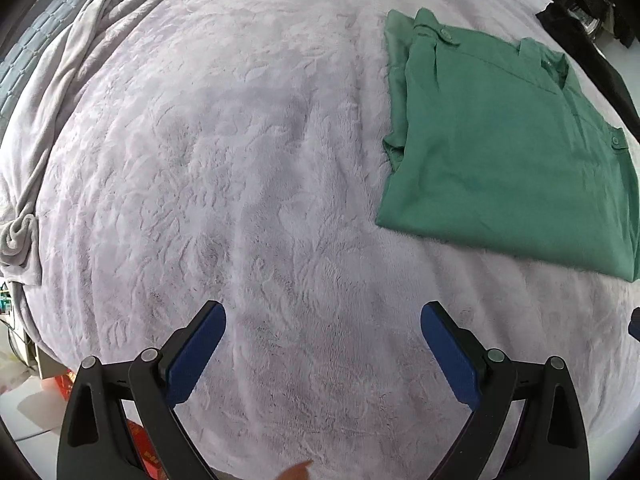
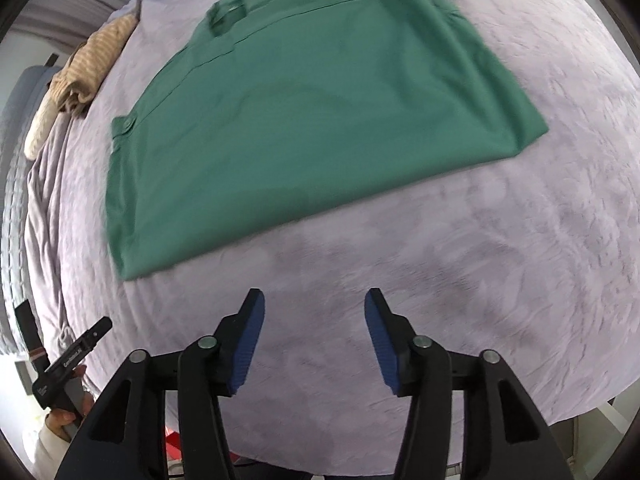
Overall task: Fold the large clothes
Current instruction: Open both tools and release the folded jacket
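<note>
A green buttoned shirt (image 1: 496, 152) lies folded into a flat rectangle on the pale lilac blanket (image 1: 240, 184) of the bed. In the right wrist view the shirt (image 2: 312, 112) fills the upper middle, collar at the far side. My left gripper (image 1: 323, 312) is open and empty, above bare blanket, left of and nearer than the shirt. My right gripper (image 2: 314, 300) is open and empty, just short of the shirt's near edge. The left gripper's body also shows at the lower left of the right wrist view (image 2: 68, 364).
A tan striped garment (image 2: 92, 60) lies bunched at the bed's far left. A loose fold of grey blanket (image 1: 60, 92) runs along the bed's left side. Red boxes (image 1: 68, 384) sit on the floor below the near edge. Dark objects (image 1: 592, 0) stand beyond the far right corner.
</note>
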`<state>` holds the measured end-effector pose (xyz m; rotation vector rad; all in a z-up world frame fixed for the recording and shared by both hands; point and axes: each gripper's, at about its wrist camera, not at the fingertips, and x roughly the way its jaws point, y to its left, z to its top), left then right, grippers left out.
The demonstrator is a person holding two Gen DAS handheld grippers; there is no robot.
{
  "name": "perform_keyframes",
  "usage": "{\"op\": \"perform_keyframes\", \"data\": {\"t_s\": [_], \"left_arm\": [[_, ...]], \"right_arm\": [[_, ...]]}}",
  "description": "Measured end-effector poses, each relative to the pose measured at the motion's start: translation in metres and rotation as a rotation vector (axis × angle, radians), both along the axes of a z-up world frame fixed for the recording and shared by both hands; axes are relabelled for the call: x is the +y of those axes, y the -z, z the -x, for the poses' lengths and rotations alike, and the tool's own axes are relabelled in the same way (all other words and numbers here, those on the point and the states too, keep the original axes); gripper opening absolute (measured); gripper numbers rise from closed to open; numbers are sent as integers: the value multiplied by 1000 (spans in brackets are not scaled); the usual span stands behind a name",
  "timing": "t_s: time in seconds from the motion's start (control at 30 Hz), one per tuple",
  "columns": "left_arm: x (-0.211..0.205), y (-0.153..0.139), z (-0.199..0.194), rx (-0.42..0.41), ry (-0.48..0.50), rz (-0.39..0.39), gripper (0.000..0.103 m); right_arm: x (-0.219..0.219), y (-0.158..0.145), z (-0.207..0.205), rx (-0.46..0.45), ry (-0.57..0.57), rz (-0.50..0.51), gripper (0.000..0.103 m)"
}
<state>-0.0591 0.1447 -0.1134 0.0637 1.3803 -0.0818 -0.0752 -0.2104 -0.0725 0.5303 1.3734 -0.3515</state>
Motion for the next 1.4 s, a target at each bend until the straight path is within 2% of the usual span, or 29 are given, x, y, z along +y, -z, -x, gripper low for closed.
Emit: {"op": "perform_keyframes", "data": {"t_s": [0.1,0.2,0.3,0.37,0.4,0.53,0.63,0.73,0.9,1.2,1.4], "left_arm": [[1,-6,5,-11,3,-2,103],[11,-5,7,-7,5,8,103],[16,-1,4,4,15,13,103],[8,-10,3,2,26,7,103],[7,-10,2,-1,27,6,103],[15,-7,-8,1,11,24,103],[19,0,-18,-10,6,8,103],[24,8,-28,-2,2,5,103],[28,17,-39,25,-9,55,103],[35,37,-67,22,-9,74,103],[34,53,-84,24,1,85,103]], "right_arm": [[10,-1,-4,0,-13,-4,62],[19,0,-8,-3,-20,-15,70],[29,0,-15,-18,-38,-25,72],[36,1,-19,-30,-55,-34,87],[41,2,-22,-34,-67,-37,90],[62,6,-35,-16,-113,-43,90],[73,13,-43,-12,-117,-77,90],[83,23,-53,-12,-107,-134,90],[104,43,-74,-22,-87,-221,90],[116,98,-93,-46,14,-405,90],[124,108,-104,-99,10,-497,91]]}}
